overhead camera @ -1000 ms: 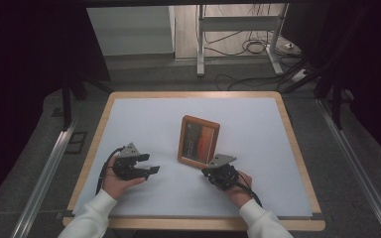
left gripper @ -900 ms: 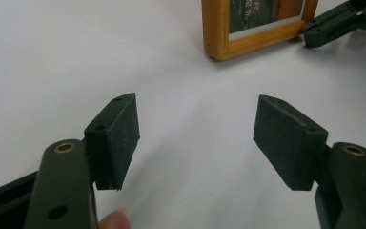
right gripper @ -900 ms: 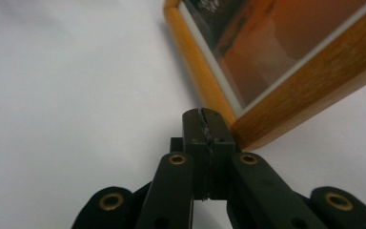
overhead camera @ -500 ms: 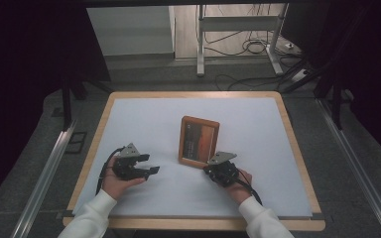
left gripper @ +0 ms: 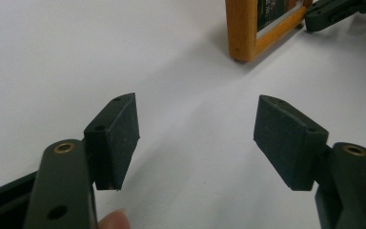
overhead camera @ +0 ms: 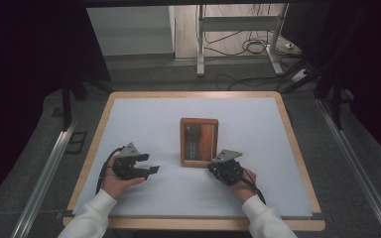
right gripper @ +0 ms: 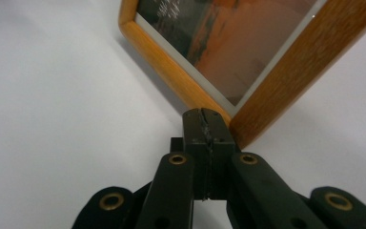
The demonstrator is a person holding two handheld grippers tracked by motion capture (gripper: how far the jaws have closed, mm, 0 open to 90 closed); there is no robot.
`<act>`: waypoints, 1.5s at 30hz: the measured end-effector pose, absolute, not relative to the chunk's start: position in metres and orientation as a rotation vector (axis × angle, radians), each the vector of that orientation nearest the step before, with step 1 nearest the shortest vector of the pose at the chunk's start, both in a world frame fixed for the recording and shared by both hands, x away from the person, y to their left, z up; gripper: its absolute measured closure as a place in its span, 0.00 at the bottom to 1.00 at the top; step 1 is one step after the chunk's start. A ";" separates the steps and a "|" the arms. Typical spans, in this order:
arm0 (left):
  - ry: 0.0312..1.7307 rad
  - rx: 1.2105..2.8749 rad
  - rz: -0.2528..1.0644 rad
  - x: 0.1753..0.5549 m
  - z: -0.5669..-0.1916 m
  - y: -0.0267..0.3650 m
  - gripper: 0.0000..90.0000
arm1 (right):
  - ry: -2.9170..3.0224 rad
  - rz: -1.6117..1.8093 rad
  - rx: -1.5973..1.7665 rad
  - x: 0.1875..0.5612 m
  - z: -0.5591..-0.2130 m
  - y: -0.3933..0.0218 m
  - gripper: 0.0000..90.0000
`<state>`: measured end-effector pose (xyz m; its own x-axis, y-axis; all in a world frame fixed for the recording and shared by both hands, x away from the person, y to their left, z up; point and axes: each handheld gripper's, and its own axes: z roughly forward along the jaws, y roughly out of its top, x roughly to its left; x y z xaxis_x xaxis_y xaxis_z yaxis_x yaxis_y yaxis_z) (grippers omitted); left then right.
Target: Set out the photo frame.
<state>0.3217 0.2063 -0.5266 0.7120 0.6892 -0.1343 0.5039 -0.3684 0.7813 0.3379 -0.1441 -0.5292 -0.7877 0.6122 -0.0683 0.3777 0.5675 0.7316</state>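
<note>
Nothing moved, picture frame [overhead camera: 199,142] lying flat (long axis running away), right gripper [overhead camera: 217,167] jaws together, left gripper [overhead camera: 151,170] apart.

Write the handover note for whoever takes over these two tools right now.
Left tool: jaws open, nothing between them, resting low over the white table top, left of the frame.
Right tool: jaws shut with nothing between them, tip at the near right corner of the wooden picture frame; contact cannot be told.
Frame: lies flat near the table's middle, picture side up.
Done: right tool brought up to the frame's corner.
Left: frame not gripped or lifted yet; likely next is to nudge or pry that corner, left tool ready to help.
</note>
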 end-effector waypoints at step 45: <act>0.900 2.046 0.285 0.309 -0.523 0.205 0.34 | 2.194 1.224 1.182 0.302 -0.512 -0.276 0.26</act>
<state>0.3090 0.2046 -0.5231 0.7138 0.6896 -0.1225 0.4929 -0.3704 0.7873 0.3023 -0.2755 -0.5125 -0.5836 0.8081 0.0802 0.4929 0.2739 0.8258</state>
